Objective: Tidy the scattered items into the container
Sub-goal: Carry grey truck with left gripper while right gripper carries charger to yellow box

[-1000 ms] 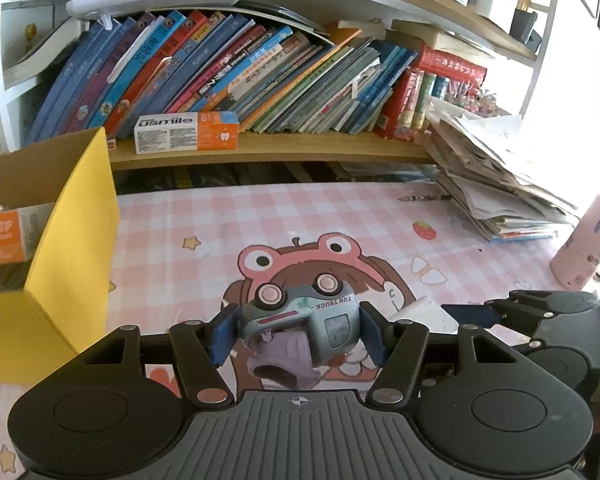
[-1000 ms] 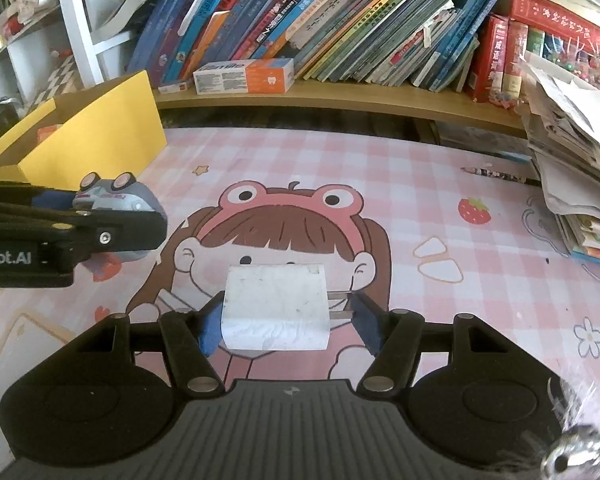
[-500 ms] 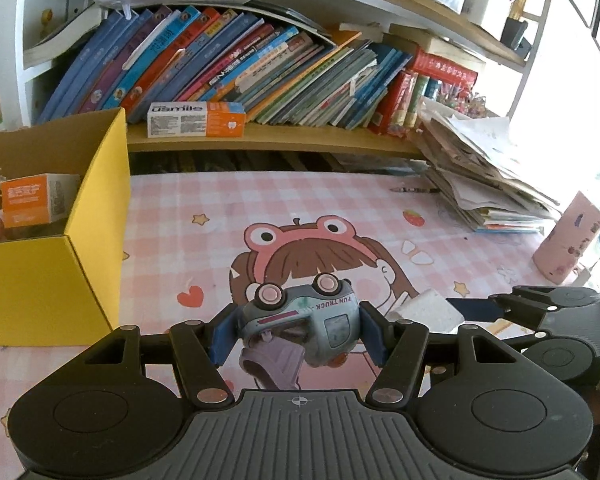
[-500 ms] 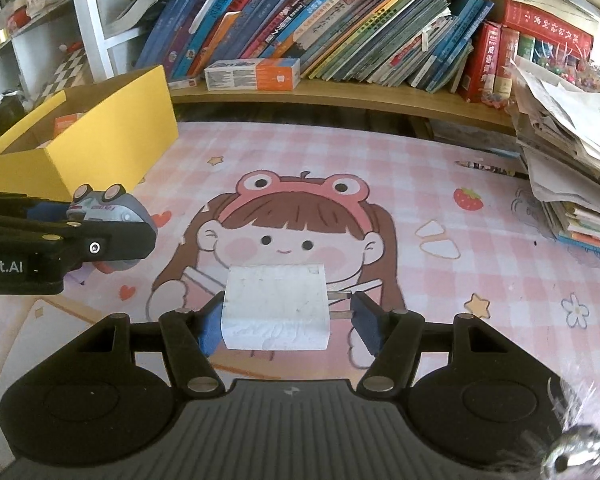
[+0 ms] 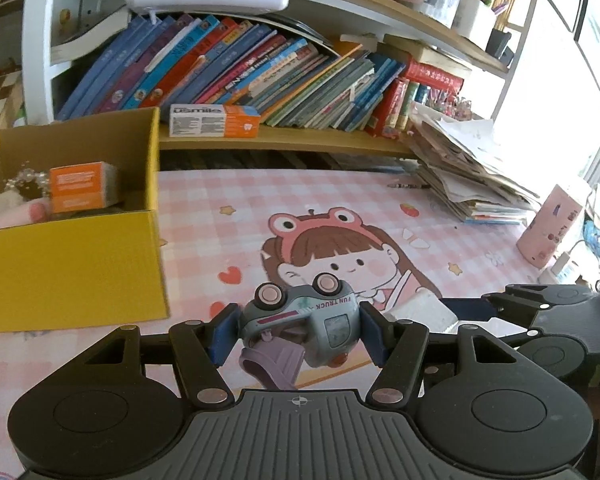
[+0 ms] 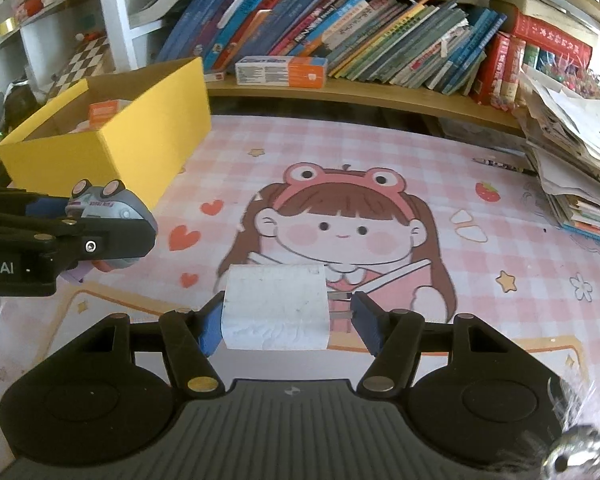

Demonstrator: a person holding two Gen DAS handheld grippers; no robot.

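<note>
While both grippers are raised above the pink checked desk mat [image 6: 480,280], each carries one item. The left gripper [image 5: 296,334] has its blue pads pressed against a grey-blue toy car [image 5: 304,320], which lies wheels-up and bears the words "FUN TRUCK" on its side; a purple part hangs beneath it. In the right wrist view the same toy appears at 9 o'clock, beside an arm fragment lettered "ot.AI". The right gripper [image 6: 288,320] clamps a white plug adapter [image 6: 276,306]: the left pad touches its body, and the right pad meets its two metal prongs, which point toward 3 o'clock. The yellow cardboard box [image 5: 72,268], the container, stands open at 9 o'clock in the left wrist view and at 10 o'clock in the right. Inside it lie an orange packet [image 5: 80,192], whose print is too small to read, and soft pink-and-white items. On the wooden shelf [image 5: 320,142] at 12 o'clock rests a white-and-orange carton [image 5: 214,121] marked "usmile", in front of leaning books. A paper stack [image 5: 468,176] occupies 2 o'clock.
</note>
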